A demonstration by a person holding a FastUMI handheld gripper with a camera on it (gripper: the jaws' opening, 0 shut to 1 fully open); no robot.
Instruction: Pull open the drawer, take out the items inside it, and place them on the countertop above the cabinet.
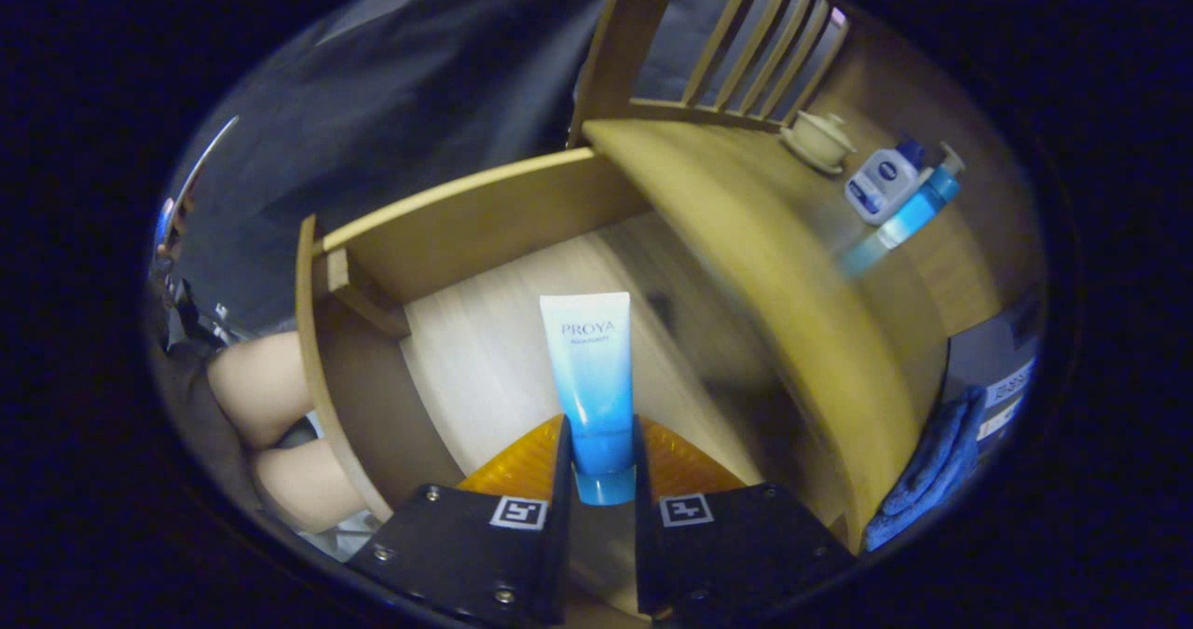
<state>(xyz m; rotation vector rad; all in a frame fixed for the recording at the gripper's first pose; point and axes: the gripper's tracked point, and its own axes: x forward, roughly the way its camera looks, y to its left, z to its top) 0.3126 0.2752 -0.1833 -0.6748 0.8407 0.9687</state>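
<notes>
The gripper was clamped on the tube, both fingers pressing its lower body near the cap, with the crimped end pointing away along the fingers. Holding it low and lengthwise like that probably kept it from swinging as it was carried. The tube hung over the open drawer, whose pale floor lay bare beneath it, so this looked like the last thing inside, though the corners nearest the fingers were hidden.

Beyond the tube stood the drawer's far wall, and to one side its front panel rose as a thin edge; a person's knees sat just outside that panel. On the other side the countertop overhung the drawer, its rounded lip close to the tube, the edge most likely to catch on the way up. A blue cloth hung off the counter's near corner.

Farther along the top lay two bottles and a lidded cup, with a slatted rail behind. The nearer stretch of wood seemed free for setting down.
</notes>
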